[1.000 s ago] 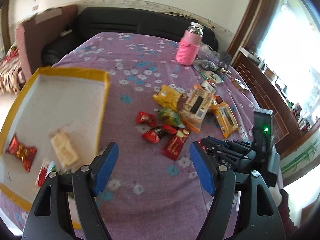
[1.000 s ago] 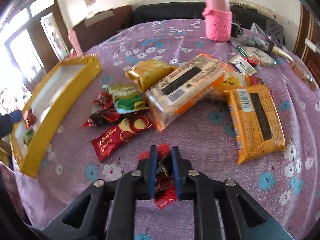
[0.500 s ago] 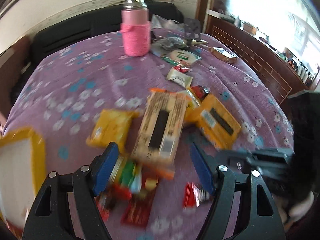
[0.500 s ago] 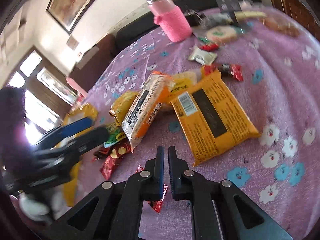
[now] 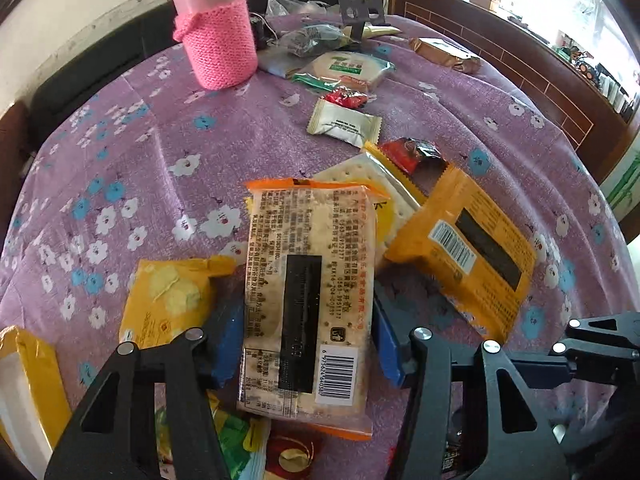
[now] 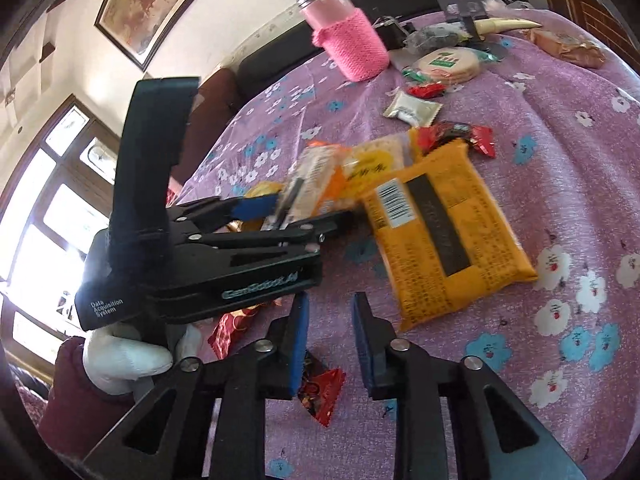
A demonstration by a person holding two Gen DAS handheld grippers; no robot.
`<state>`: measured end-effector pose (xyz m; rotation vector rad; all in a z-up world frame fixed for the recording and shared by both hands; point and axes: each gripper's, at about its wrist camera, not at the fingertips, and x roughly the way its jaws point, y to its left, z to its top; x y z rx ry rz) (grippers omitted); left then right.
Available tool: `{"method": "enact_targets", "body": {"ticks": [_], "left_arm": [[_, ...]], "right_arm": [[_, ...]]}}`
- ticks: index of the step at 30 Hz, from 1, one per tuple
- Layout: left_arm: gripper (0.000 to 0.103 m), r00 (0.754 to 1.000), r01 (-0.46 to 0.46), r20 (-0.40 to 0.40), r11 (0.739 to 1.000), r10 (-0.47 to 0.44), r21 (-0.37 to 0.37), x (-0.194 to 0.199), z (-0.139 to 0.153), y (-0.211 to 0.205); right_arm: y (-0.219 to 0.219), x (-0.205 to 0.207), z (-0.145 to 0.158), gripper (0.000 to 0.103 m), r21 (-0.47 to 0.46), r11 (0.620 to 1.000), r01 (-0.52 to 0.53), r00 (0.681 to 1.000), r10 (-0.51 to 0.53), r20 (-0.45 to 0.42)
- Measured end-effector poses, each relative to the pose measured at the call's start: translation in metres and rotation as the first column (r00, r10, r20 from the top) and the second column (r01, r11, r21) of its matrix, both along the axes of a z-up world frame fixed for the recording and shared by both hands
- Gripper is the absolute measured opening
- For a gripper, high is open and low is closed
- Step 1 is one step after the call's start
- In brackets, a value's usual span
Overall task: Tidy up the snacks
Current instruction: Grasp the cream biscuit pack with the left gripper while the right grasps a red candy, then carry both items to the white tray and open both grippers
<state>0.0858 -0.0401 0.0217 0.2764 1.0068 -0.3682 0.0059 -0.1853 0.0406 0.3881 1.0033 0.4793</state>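
On the left, my left gripper (image 5: pixel 306 344) straddles the long clear-and-orange cracker packet (image 5: pixel 308 296) on the purple flowered tablecloth (image 5: pixel 132 168), blue pads wide and not yet pinching. Crackers snap easily, so I'd squeeze mid-length, gently. On the right, my right gripper (image 6: pixel 330 344) gapes empty above a small red candy wrapper (image 6: pixel 320 390).

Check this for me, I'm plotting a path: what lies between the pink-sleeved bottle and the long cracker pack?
Only bare flowered cloth lies between bottle and cracker pack, as the left wrist view shows.
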Motion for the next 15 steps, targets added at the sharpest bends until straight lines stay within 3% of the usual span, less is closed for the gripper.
{"method": "enact_targets", "body": {"ticks": [2,7,10,15], "left_arm": [[0.054,0.999,-0.039,-0.003,0.999,0.039,-0.033,-0.003,0.003,0.008],[0.054,0.992,-0.121,0.029,0.982,0.126,-0.144,-0.023,0.031,0.043],[0.054,0.984,-0.157,0.057,0.967,0.172,-0.201,-0.046,0.052,0.072],[0.054,0.961,-0.216,0.111,0.94,0.252,-0.262,-0.089,0.081,0.116]], "right_arm": [[0.009,0.0,-0.003,0.043,-0.002,0.999,-0.046,0.999,0.046,-0.017],[0.038,-0.007,-0.011,0.05,-0.042,0.985,-0.167,0.986,0.166,-0.033],[0.048,-0.012,-0.01,0.059,-0.084,0.977,-0.195,0.981,0.196,0.001],[0.059,-0.021,-0.009,0.061,-0.15,0.967,-0.205,0.976,0.212,0.038]]}}
